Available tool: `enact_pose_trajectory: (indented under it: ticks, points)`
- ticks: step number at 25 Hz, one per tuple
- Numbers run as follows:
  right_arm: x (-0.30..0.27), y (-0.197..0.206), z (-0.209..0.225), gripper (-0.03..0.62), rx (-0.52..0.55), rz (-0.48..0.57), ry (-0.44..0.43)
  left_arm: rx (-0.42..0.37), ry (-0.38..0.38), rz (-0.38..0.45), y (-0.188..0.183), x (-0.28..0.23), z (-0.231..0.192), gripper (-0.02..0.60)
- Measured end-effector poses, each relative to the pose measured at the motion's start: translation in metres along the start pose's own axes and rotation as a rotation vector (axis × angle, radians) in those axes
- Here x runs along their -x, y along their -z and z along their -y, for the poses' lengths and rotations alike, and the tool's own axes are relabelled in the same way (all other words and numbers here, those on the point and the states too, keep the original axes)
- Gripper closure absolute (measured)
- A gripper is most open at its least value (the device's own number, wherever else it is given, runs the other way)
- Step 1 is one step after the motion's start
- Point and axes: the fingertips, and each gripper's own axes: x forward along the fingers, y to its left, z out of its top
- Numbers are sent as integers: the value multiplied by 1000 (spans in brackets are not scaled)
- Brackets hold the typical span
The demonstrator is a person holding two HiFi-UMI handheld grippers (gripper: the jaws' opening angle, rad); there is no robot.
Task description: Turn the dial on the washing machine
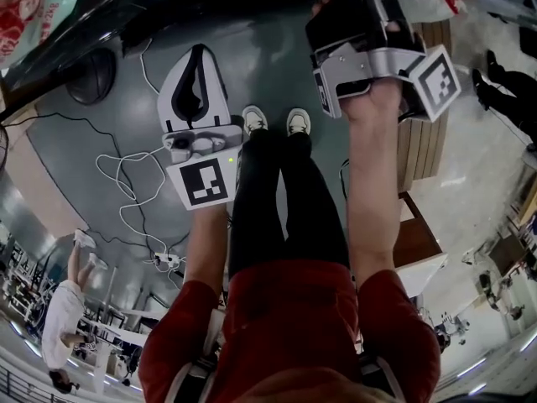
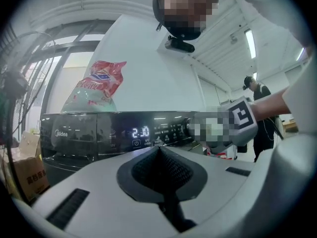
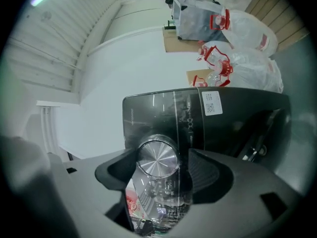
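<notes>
Jaws of the right gripper (image 3: 163, 168) are held apart around the silver dial (image 3: 157, 158) on the washing machine's dark control panel (image 3: 148, 114). A gap is seen at one pad, so nothing is clamped. The dial's round face is turned toward the camera, and its axis lies along the jaws. Jaws of the left gripper (image 2: 159, 155) are closed together, empty. The lit display (image 2: 140, 132) is shown clearly only in the left gripper view, where the dial is hardly made out. In the head view the panel is mostly lost in darkness.
</notes>
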Motion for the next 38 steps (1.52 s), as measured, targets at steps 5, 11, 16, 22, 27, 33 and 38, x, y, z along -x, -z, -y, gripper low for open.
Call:
enact_pose_trajectory:
  ticks: [5,11,16,22,27,33,38]
  points:
    - [9,-7,8,266,-32,27,43,6,17,0,-22,-12,6,572]
    - [46,5,5,272,-76,33,127,22,25,-5,-66,-11,16,572]
    - [110,36,-36,309,-71,14,215,62,39,-26,-126,27,37,572]
    - [153,80,-75,333,-48,-83,274,99,63,-71,-165,57,55,572]
    - [192,101,-106,338,-38,-196,319,87,107,-128,-193,92,69,572]
    - [225,103,-147,418,37,-236,349,47,89,-142,-231,138,55,572]
    - [224,95,-192,586,59,-198,309,61,54,-126,-259,151,44,572]
